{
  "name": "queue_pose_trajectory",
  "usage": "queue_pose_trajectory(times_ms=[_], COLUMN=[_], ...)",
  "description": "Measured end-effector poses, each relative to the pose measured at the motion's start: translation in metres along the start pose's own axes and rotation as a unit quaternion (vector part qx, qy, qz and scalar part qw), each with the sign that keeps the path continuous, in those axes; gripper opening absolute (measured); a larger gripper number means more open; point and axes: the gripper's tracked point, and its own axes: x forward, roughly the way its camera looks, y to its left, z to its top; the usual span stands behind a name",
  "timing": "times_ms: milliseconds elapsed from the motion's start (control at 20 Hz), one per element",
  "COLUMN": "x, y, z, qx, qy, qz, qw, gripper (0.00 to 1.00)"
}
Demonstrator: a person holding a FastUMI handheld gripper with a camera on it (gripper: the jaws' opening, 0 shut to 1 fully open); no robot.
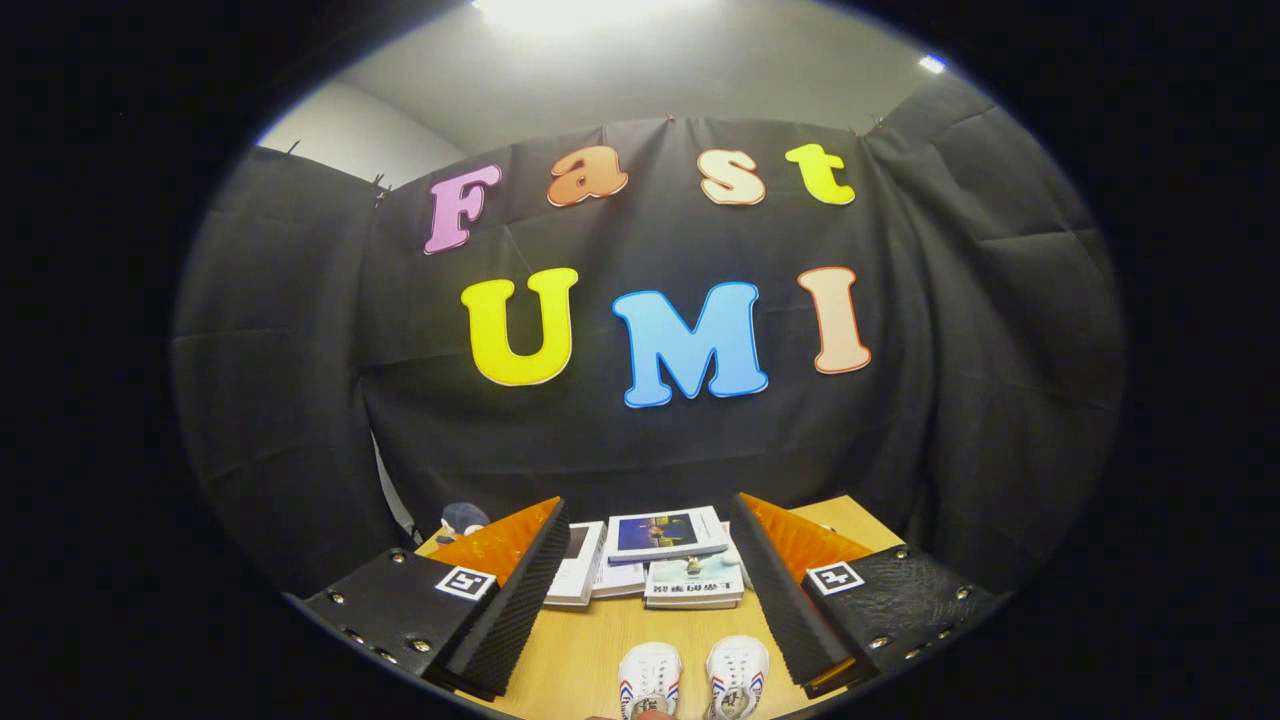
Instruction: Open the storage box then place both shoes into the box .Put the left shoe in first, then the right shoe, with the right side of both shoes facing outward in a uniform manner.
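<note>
So there's a light wood tabletop [590, 650] with a messy little pile of books [660, 565] stacked at the far end, the top one [665, 533] with a dark cover photo. Off to one side of the pile sits some small bluish rounded thing [462, 520], can't tell what. Black cloth wall [300, 400] behind, grey ceiling [640, 80] above it.

A light wooden table [580, 655] carries everything. Near its front edge sit two white shoes [690, 680] side by side, toes pointing away. Farther back lies a loose cluster of books [660, 565], some overlapping. At the far left corner rests a small dark rounded thing [462, 520], possibly a toy; too small to tell.
</note>
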Motion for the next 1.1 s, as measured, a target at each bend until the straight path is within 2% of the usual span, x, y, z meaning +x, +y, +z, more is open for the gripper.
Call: queue_pose_trajectory(times_ms=[150,300,550,800,1100], x=[0.013,0.026,0.041,0.045,0.046], y=[0.013,0.038,0.080,0.121,0.166], z=[-0.017,-0.046,-0.108,-0.170,-0.237], qx=[0.009,0.025,0.069,0.112,0.195], qy=[0.021,0.061,0.152,0.246,0.341], qz=[0.021,0.066,0.138,0.203,0.264], qw=[1.000,0.996,0.976,0.941,0.881], gripper=[0.97,0.98,0.98,0.98,0.98])
